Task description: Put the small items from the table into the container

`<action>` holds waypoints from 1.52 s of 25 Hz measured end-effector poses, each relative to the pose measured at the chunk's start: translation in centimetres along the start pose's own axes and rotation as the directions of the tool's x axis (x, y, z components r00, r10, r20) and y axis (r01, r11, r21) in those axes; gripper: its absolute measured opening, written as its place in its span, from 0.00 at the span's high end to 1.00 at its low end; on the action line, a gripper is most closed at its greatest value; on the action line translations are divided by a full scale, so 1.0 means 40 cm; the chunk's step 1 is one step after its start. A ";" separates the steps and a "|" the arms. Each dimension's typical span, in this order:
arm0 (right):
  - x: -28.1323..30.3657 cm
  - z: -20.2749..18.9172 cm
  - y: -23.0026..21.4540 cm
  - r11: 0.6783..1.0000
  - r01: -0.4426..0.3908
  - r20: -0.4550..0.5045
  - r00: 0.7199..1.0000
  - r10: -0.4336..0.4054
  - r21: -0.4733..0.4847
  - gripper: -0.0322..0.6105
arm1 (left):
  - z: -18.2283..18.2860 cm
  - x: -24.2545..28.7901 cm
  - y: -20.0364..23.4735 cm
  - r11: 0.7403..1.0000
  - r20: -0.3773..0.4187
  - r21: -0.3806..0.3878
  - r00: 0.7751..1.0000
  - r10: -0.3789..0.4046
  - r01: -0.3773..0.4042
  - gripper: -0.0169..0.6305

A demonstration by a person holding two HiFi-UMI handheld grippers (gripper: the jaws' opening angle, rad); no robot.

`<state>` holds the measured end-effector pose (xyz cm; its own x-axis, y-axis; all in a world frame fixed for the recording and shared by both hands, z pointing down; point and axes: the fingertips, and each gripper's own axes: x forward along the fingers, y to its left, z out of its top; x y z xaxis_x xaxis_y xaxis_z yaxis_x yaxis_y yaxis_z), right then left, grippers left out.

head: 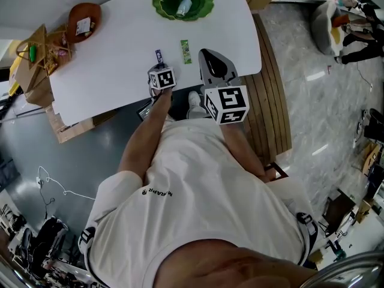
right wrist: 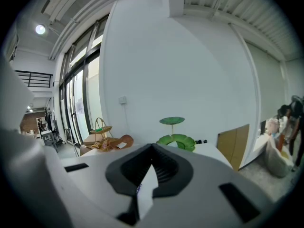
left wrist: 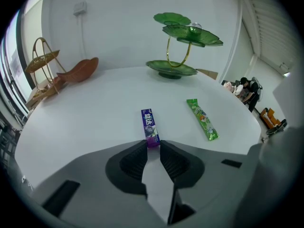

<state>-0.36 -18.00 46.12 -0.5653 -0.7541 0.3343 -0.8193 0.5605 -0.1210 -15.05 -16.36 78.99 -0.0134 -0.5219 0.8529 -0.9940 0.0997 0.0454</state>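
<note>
A purple gum pack [left wrist: 150, 126] lies lengthwise on the white table [left wrist: 95, 108], and a green candy pack [left wrist: 203, 119] lies to its right. My left gripper [left wrist: 153, 144] points steeply down, its tips pinching the near end of the purple pack, which still rests on the table. In the head view, the left gripper [head: 159, 66] is just below the purple pack [head: 159, 55], with the green pack [head: 186, 51] beside it. The right gripper [head: 206, 54] hovers by the table's edge, shut and empty [right wrist: 153, 147]. The green leaf-shaped tiered dish [head: 204, 5] stands at the far edge.
A pale item [head: 184, 6] lies in the green dish. A brown leaf-shaped tray [head: 84, 20] and a wire basket stand [head: 33, 50] sit at the table's far left. A slatted wooden surface [head: 273, 101] borders the table on the right.
</note>
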 end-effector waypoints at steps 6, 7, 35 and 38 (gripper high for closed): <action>0.003 0.001 0.005 1.000 -0.011 0.006 1.000 0.011 0.007 0.94 | 0.031 -0.027 -0.004 1.000 0.024 0.012 0.999 -0.026 0.026 0.85; 0.003 0.003 0.006 1.000 -0.013 0.008 1.000 0.012 0.008 0.94 | 0.040 -0.033 -0.004 0.999 0.033 0.016 0.999 -0.028 0.028 0.85; -0.038 0.061 0.042 1.000 -0.002 0.091 0.996 0.002 0.000 0.94 | 0.227 -0.248 -0.025 0.984 0.283 0.164 0.953 -0.107 0.062 0.86; -0.045 0.064 0.043 1.000 0.000 0.096 0.995 0.000 -0.001 0.94 | 0.249 -0.271 -0.034 0.982 0.310 0.177 0.944 -0.116 0.062 0.86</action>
<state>-1.01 -16.55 42.94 -0.5722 -0.7834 0.2429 -0.8191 0.5609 -0.1205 -14.62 -19.28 64.51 0.0687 -0.7664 0.6386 -0.9964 -0.0848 0.0055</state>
